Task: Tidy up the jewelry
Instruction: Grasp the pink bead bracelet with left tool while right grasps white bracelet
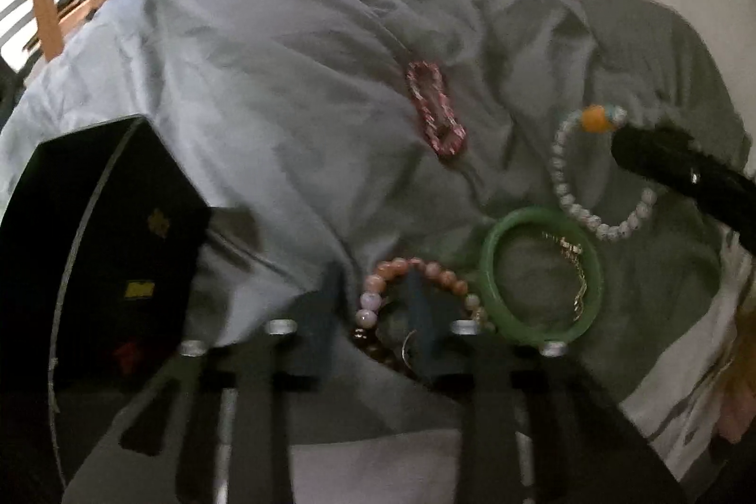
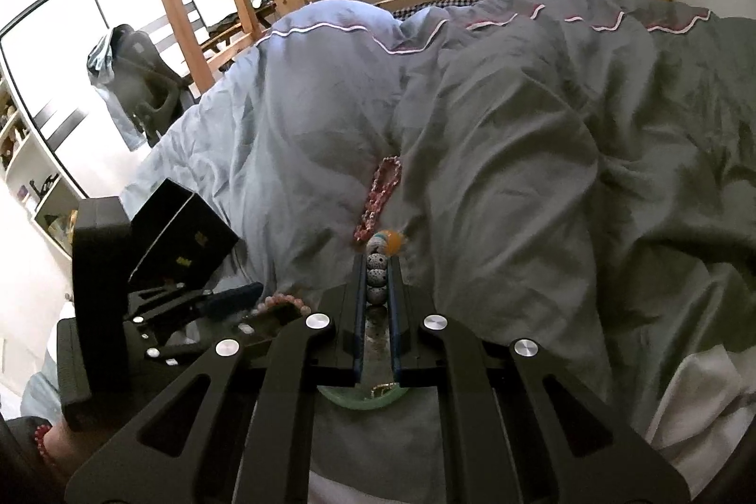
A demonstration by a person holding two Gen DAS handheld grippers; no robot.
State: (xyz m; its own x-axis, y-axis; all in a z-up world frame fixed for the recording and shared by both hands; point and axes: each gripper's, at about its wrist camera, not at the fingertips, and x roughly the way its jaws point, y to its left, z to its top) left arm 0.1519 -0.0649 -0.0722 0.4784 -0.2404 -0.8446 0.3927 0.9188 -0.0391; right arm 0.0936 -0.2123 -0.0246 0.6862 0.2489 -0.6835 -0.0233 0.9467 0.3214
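Between your right tool's (image 2: 378,282) fingers sits a short run of the grey beaded bracelet (image 1: 567,192), pinched near its orange bead (image 2: 394,242), while the rest of the loop lies on the bed's grey duvet (image 1: 264,88). That grip is thin: the beads are round and strung, so they may roll out sideways if you lift fast or tilt the tool.

Just beside that loop lies the green bangle (image 1: 541,272), with a fine gold chain (image 1: 574,268) draped inside it. The grey strand looks close enough to touch the bangle's rim, so a quick pull could drag it along or snag the chain.

Your left tool (image 1: 373,305) stands spread around the pink bead bracelet (image 1: 416,272), one finger seemingly inside the loop, gripping nothing yet. If it shuts there, it may catch only one bead, or pinch duvet with it.

Soft folds are a risk too: the woven pink bracelet (image 1: 434,109) already lies in a crease, well apart, and anything dropped could sink likewise. The black box (image 1: 99,249) sits at the left, so you face a long carry.
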